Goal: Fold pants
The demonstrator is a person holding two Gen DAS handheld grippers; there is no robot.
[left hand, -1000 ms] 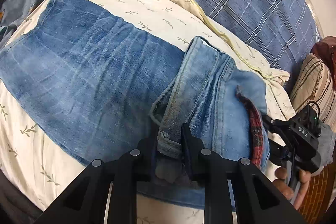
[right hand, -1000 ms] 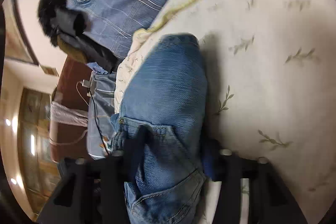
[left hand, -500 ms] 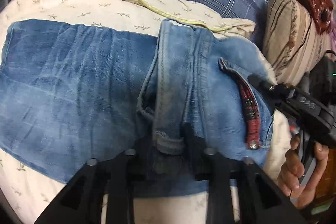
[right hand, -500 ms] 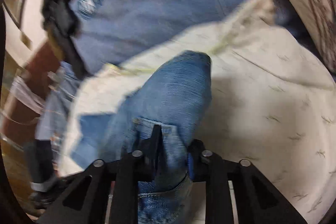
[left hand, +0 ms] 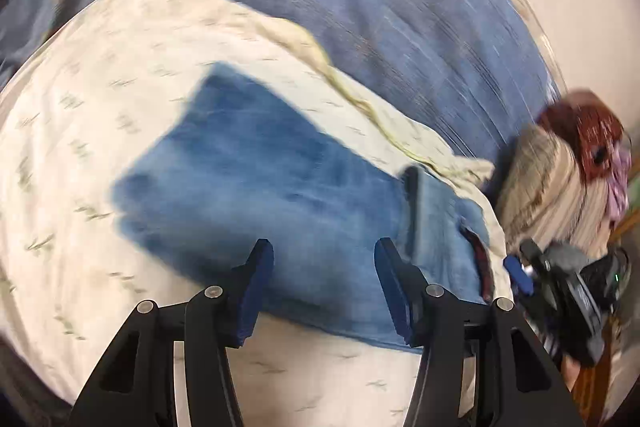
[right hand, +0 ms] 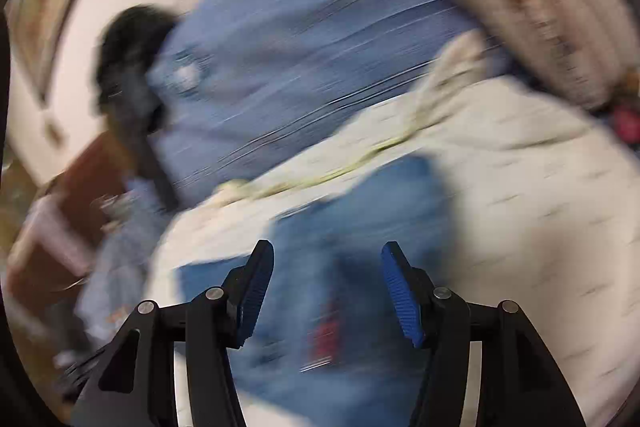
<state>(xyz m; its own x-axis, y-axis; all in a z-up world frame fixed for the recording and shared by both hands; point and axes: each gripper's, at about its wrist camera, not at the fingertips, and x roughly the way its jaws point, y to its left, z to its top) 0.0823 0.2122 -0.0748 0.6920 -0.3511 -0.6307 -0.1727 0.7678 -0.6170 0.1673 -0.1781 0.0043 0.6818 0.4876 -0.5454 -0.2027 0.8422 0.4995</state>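
Observation:
Folded blue jeans [left hand: 272, 187] lie on a cream leaf-print cover [left hand: 100, 131], the waistband with its red plaid lining [left hand: 482, 263] at the right. My left gripper [left hand: 324, 283] hovers above the near edge of the jeans, jaws opening, nothing pressed between its pads. In the left wrist view the right gripper [left hand: 520, 277] shows at the far right beside the waistband. In the blurred right wrist view my right gripper [right hand: 326, 291] stands above the jeans [right hand: 360, 227], jaws opening and free of the cloth.
A blue plaid blanket [left hand: 400, 27] covers the bed beyond the cream cover. A striped pillow [left hand: 552, 183] and a dark red plush thing [left hand: 584, 131] sit at the right. Dark clothing [right hand: 128, 59] lies at the blanket's far end.
Both grippers let go of the jeans' waistband and opened. Both drew back and rose; the jeans now lie flat and folded on the cover.

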